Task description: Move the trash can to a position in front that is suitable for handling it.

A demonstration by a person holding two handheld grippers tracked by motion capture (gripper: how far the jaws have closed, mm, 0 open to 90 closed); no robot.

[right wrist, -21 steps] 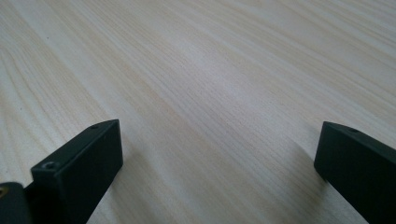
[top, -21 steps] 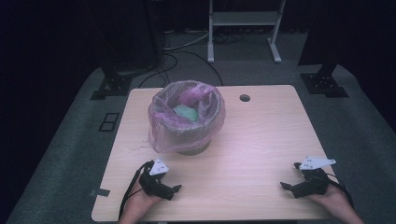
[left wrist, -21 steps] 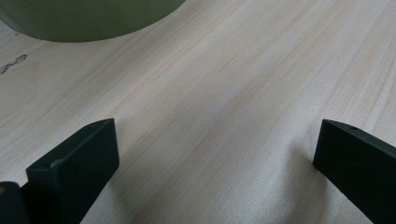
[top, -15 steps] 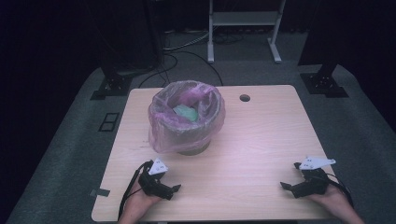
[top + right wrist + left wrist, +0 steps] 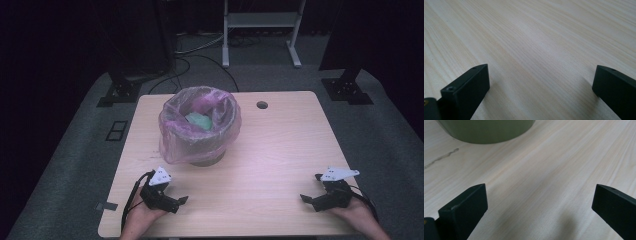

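Note:
A round olive-green bin (image 5: pixel 200 150) stands on the wooden table (image 5: pixel 280 145), lined with a clear, purple-tinted plastic bag (image 5: pixel 172 142) that hangs over its rim. Something green (image 5: pixel 198 121) lies inside the bin. My left gripper (image 5: pixel 175 202) rests near the table's front left edge, in front of the bin, open with nothing between its jaws. In the left gripper view the left gripper (image 5: pixel 540 202) points at bare wood, with the bin's base (image 5: pixel 486 131) just ahead. My right gripper (image 5: pixel 311 189) rests at the front right, also open and empty, and in the right gripper view the right gripper (image 5: pixel 540 82) faces bare tabletop.
A cable hole (image 5: pixel 261 105) sits in the table's far side. Dark stands (image 5: pixel 120 90) and a white frame (image 5: pixel 260 30) stand on the grey floor beyond the table. A faint dark streak (image 5: pixel 441 157) marks the wood left of the bin's base.

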